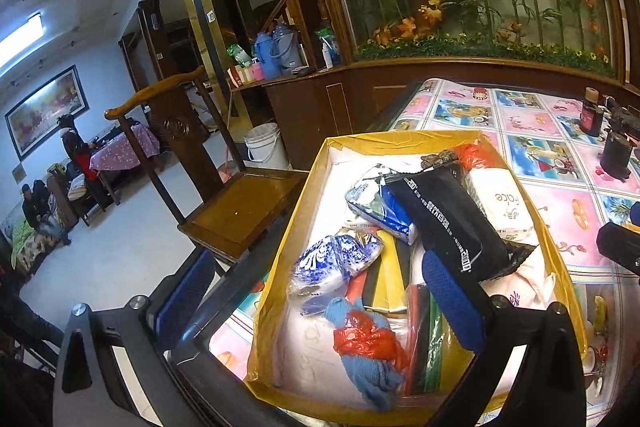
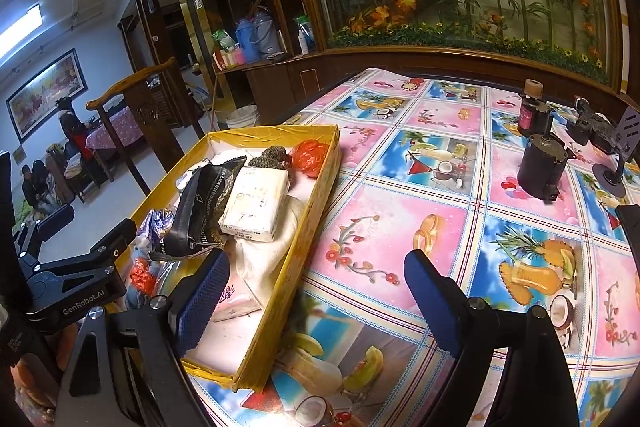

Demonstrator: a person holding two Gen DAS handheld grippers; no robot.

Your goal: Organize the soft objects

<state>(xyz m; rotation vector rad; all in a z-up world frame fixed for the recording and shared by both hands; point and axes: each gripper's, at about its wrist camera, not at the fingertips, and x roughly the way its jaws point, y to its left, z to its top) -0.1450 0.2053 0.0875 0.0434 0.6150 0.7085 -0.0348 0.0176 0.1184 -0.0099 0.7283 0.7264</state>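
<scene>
A shallow yellow-rimmed box [image 1: 304, 187] [image 2: 320, 187] sits at the table's left edge, full of soft items: a black tissue pack [image 1: 444, 219] [image 2: 200, 211], a white tissue pack [image 1: 500, 207] [image 2: 256, 203], a blue-and-white pack [image 1: 380, 207], a blue patterned bag [image 1: 336, 259], a light-blue knit cloth with a red plastic bag [image 1: 368, 347], and white cloth [image 2: 264, 263]. My left gripper [image 1: 316, 291] is open and empty above the box's near end. My right gripper [image 2: 316, 303] is open and empty, straddling the box's right wall; the left gripper's body [image 2: 72, 279] shows beside it.
The table carries a colourful fruit-print cloth [image 2: 400, 211]. Two dark cylindrical objects [image 2: 540, 167] [image 2: 532, 111] and a black stand [image 2: 616, 147] sit at the far right. A wooden chair [image 1: 224, 199] stands left of the table, with a white bucket [image 1: 266, 143] behind it. People sit far left.
</scene>
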